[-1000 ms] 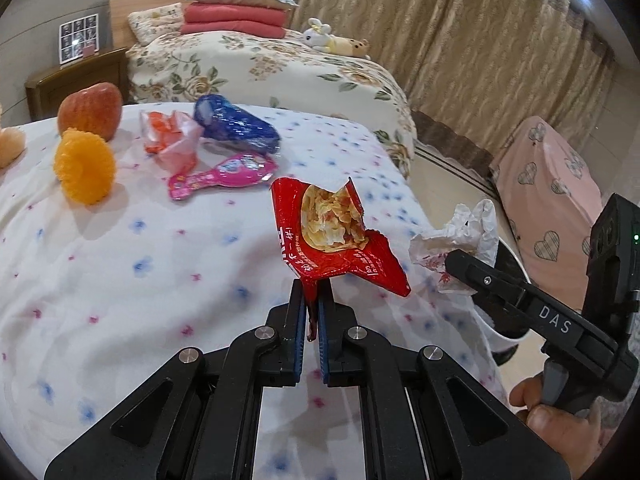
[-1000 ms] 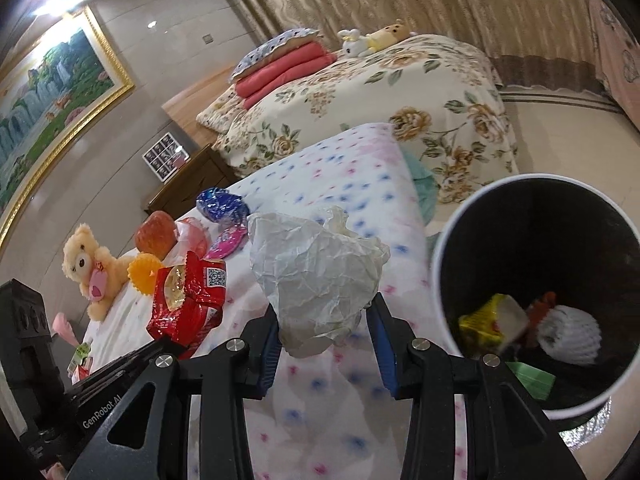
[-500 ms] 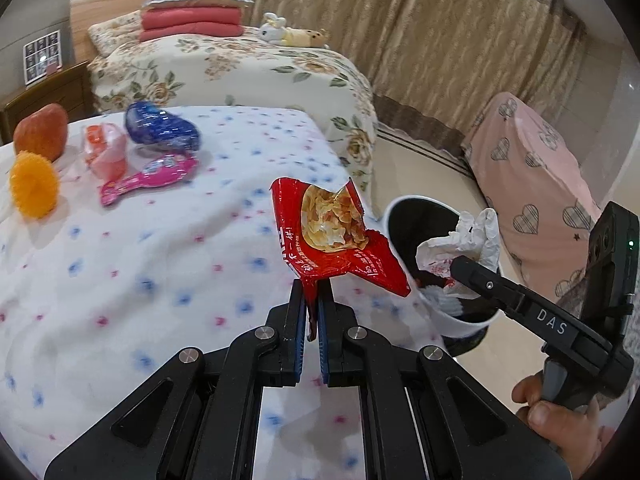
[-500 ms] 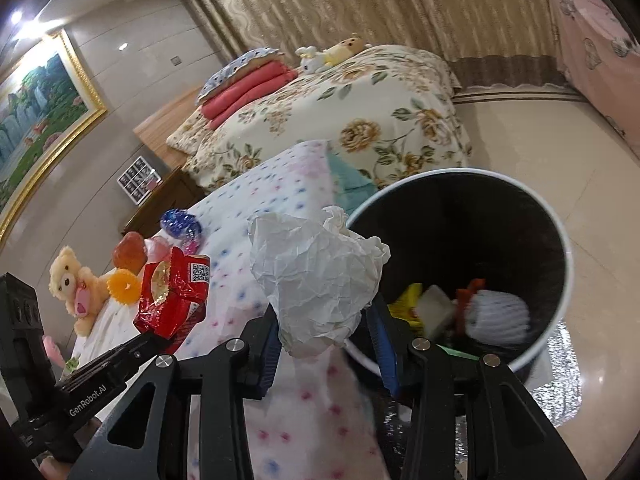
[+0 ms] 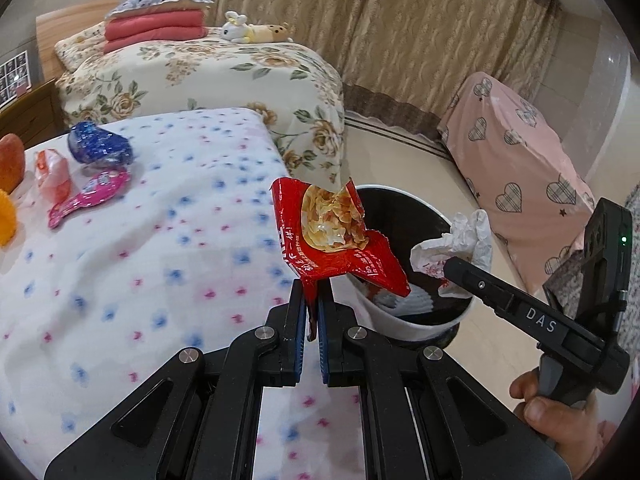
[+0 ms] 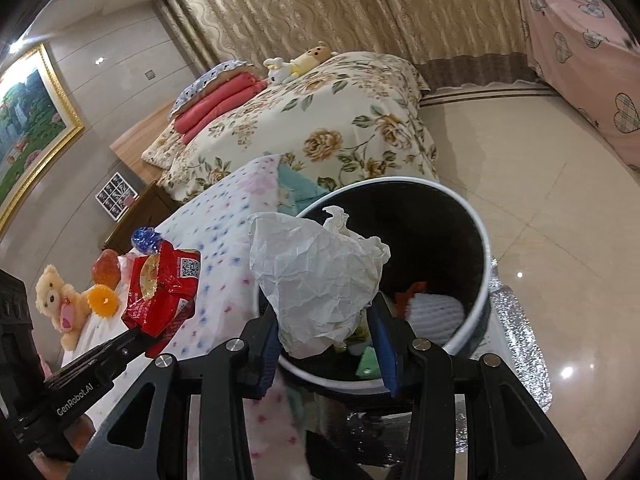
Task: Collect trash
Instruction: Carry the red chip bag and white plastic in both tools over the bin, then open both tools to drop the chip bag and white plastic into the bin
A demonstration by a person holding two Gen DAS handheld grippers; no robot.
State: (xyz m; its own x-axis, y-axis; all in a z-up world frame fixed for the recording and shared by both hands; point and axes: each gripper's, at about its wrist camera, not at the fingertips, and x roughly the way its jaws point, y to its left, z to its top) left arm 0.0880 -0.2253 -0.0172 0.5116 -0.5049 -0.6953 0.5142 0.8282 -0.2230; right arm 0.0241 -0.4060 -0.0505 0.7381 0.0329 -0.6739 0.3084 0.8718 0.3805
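Paper, a crumpled white ball (image 6: 316, 276), sits clamped between the fingers of the right gripper (image 6: 324, 320), held over the near rim of the trash bin (image 6: 478, 292), partly above its open mouth. The left gripper (image 5: 311, 312) has its fingers pressed narrow on the bottom seam of a torn red snack wrapper (image 5: 332, 244), which hangs above the bed's right edge, just short of the bin.

By my reading the task is somewhere past its middle. Trash already lies in the bin: a white ribbed foam piece (image 6: 436, 312), something orange-red behind it, and green and yellowish scraps near the front wall, the latter partly hidden by the paper. Two pieces are in hand and not yet dropped. On the bed (image 5: 160, 248), toward its far left corner, three wrappers remain: a blue one (image 5: 98, 146), a pink one (image 5: 90, 198) beside it, and a clear orange-printed one (image 5: 52, 172) touching the pink. After that, the bed's trash looks finished.

The apple (image 5: 10, 160), the orange spiky ball (image 6: 103, 299) and the teddy bear (image 6: 56, 300) near that corner do not look like trash, and probably stay.
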